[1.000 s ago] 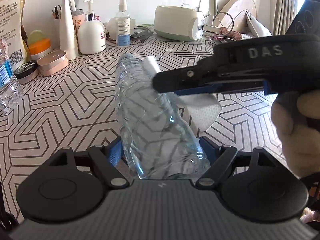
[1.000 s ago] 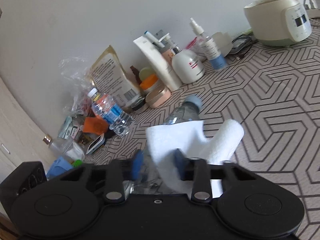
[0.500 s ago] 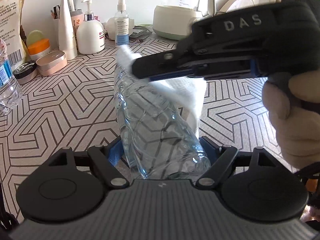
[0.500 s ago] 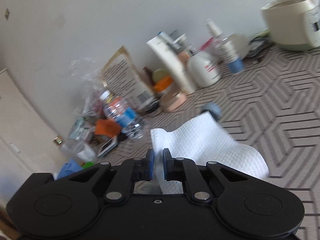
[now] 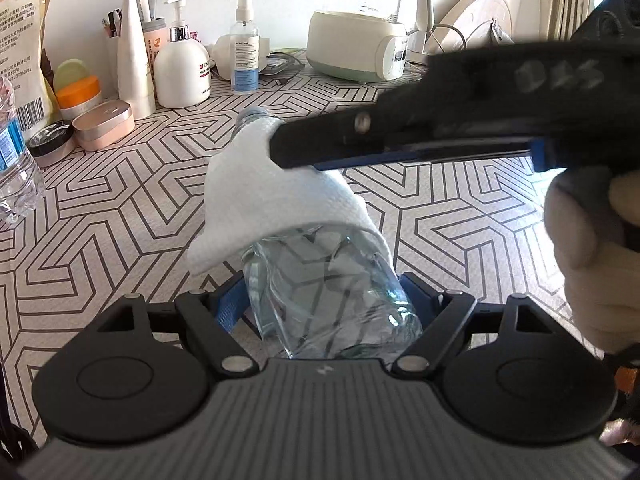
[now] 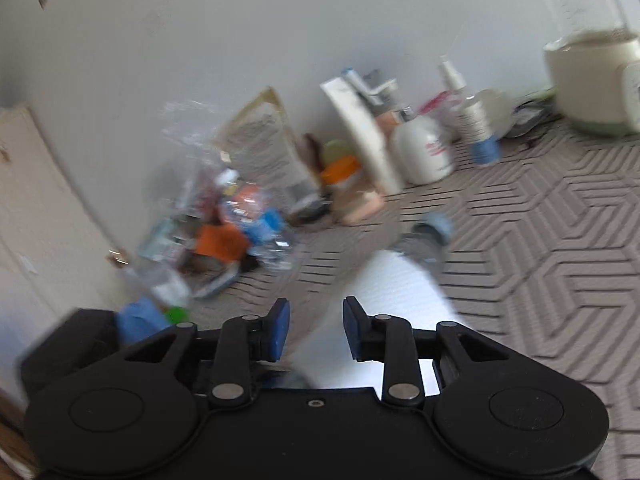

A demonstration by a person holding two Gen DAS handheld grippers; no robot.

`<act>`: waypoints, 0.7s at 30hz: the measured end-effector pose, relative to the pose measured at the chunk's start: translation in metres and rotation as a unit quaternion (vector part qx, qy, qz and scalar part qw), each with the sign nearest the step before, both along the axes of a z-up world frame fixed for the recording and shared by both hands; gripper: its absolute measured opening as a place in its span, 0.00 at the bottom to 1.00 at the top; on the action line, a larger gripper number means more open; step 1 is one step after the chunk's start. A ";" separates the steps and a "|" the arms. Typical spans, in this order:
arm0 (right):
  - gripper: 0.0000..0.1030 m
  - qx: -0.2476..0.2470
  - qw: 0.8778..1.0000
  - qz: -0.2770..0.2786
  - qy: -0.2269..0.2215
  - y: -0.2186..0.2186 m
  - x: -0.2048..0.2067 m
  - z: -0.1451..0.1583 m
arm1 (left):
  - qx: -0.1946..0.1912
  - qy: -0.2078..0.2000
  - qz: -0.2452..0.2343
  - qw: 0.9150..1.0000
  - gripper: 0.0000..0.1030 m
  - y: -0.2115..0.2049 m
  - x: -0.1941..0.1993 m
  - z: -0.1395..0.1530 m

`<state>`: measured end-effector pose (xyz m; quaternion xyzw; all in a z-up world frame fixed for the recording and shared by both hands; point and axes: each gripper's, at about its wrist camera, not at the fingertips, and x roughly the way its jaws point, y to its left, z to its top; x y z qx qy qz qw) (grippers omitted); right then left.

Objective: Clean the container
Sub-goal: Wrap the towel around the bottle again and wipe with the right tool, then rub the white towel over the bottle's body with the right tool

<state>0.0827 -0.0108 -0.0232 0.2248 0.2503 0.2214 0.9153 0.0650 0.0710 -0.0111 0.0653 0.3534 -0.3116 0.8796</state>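
Note:
A clear plastic bottle (image 5: 320,300) is clamped at its base in my left gripper (image 5: 320,312) and points away, its cap end (image 5: 250,114) toward the back. A white paper towel (image 5: 276,196) lies draped over the bottle's upper half. My right gripper (image 6: 314,328) reaches across from the right, above the towel; its jaws stand apart and the towel (image 6: 384,304) lies loose beneath them. In the right wrist view the bottle's neck and blue cap (image 6: 430,236) show past the towel. That view is blurred by motion.
Along the back wall stand a white pump bottle (image 5: 180,68), a spray bottle (image 5: 244,52), a tube (image 5: 134,48), jars (image 5: 102,124), a paper bag (image 5: 20,48) and a cream kettle (image 5: 360,48). A second water bottle (image 5: 12,160) stands at left on the patterned tabletop (image 5: 100,220).
My right gripper has opened and let go of the towel, which now lies draped over the bottle. The gripper has swept toward the bottle's cap end.

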 end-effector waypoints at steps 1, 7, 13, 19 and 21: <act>0.33 -0.002 1.000 -0.004 0.002 -0.001 0.001 -0.001 | 0.000 0.000 0.000 1.000 0.78 0.001 0.000 0.000; 0.48 -0.035 0.999 -0.026 0.016 0.000 0.006 -0.007 | 0.000 0.002 0.003 1.000 0.78 0.014 0.025 0.000; 0.50 -0.017 1.000 -0.019 0.016 -0.005 0.006 -0.012 | 0.001 0.001 -0.003 1.000 0.78 0.013 0.026 -0.004; 0.54 0.007 1.000 -0.015 0.025 -0.010 0.006 -0.019 | 0.000 0.000 -0.011 1.000 0.78 0.018 0.030 -0.002; 0.54 0.018 0.999 -0.015 0.030 -0.012 0.006 -0.021 | 0.005 -0.004 -0.013 1.000 0.78 0.018 0.031 -0.003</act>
